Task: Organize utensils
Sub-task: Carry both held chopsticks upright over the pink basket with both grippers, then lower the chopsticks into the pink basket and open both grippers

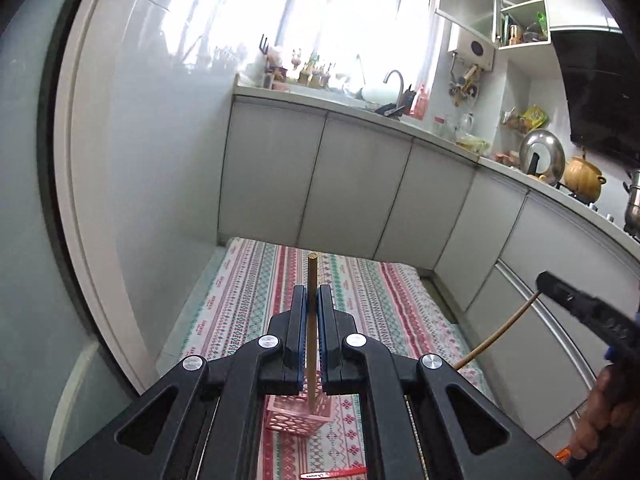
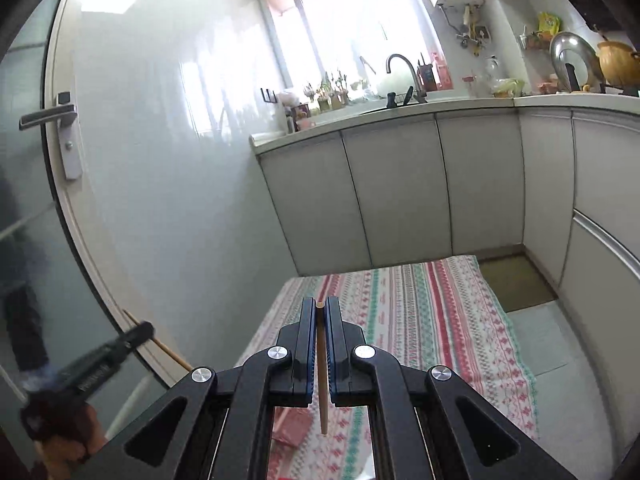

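**Chopsticks pinched aloft, basket waiting below**

Chopsticks are the worry. The left claw (image 1: 312, 300) is closed almost fully on a thin, round, light-brown wooden chopstick (image 1: 311, 320), which stands close to upright between the blue pads. Its blunt end pokes up above the fingertips and its lower end hangs over the pink perforated plastic basket (image 1: 294, 416), at or just inside the rim; I cannot tell which. The basket sits on the desk, which is covered by a striped red, green and white patterned cloth (image 1: 380, 300).

The right claw (image 2: 320, 316) is likewise nearly shut on a second wooden chopstick (image 2: 321, 368). Its blunt end sits level with the fingertips, and the shaft runs down and slightly rightward to a narrow tip hanging above the cloth, just beside the pink basket. In the left view this stick shows as a slanted line off to the right.

Risks, as I judge them:

- Each stick is held by a narrow pinch on a smooth round shaft, so it could pivot or slide between the pads if jolted.
- The right stick's tip is beside the basket, not over it. Released there, it would land on the cloth and could roll.
- The light basket could tip if a stick pushes against its wall.
- A small red-and-white object (image 1: 332, 473) lies on the cloth nearby.
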### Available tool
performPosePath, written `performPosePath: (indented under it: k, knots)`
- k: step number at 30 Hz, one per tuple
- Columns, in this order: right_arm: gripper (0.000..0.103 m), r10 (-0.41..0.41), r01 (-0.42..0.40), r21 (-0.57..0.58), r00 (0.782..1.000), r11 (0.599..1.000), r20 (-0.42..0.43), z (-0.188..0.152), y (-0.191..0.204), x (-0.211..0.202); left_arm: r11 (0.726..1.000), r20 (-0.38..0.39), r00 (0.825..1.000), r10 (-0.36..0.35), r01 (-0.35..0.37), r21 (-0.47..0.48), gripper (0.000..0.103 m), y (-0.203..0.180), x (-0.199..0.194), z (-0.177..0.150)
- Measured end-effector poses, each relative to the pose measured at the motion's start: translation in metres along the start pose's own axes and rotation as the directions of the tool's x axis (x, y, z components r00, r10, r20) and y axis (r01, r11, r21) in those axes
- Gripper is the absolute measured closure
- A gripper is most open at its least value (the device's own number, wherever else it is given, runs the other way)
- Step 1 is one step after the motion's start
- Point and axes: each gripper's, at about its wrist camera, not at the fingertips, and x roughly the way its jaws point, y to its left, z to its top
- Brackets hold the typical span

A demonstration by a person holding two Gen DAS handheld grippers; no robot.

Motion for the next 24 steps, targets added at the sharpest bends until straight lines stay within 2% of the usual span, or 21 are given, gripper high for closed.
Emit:
performPosePath:
  k: [5,9,12,18,24]
  knots:
    - [0.099,0.038,-0.039,0.025,0.999,0.999,0.026,0.004,0.007,0.004,1.000,0.024,0.999,0.026,-0.026,0.017,0.098,0.008,0.024,-0.001]
    - [0.099,0.085,-0.087,0.037,0.995,0.995,0.045,0.003,0.014,0.012,0.999,0.003,1.000,0.030,-0.030,0.035,0.098,0.012,0.042,-0.004]
    - [0.099,0.117,-0.118,0.035,0.993,0.992,0.026,-0.004,0.020,0.024,0.998,-0.032,0.999,0.041,-0.040,0.051,0.098,0.013,0.060,-0.011]
    - [0.099,0.119,-0.120,-0.017,0.992,0.993,-0.041,-0.024,0.034,0.060,0.993,-0.101,0.993,0.057,-0.046,0.108,0.098,0.011,0.091,-0.028]
    - [0.098,0.099,-0.104,-0.038,0.989,0.994,-0.105,-0.042,0.035,0.085,0.996,-0.138,0.990,0.039,-0.026,0.091,0.098,0.012,0.101,-0.033]
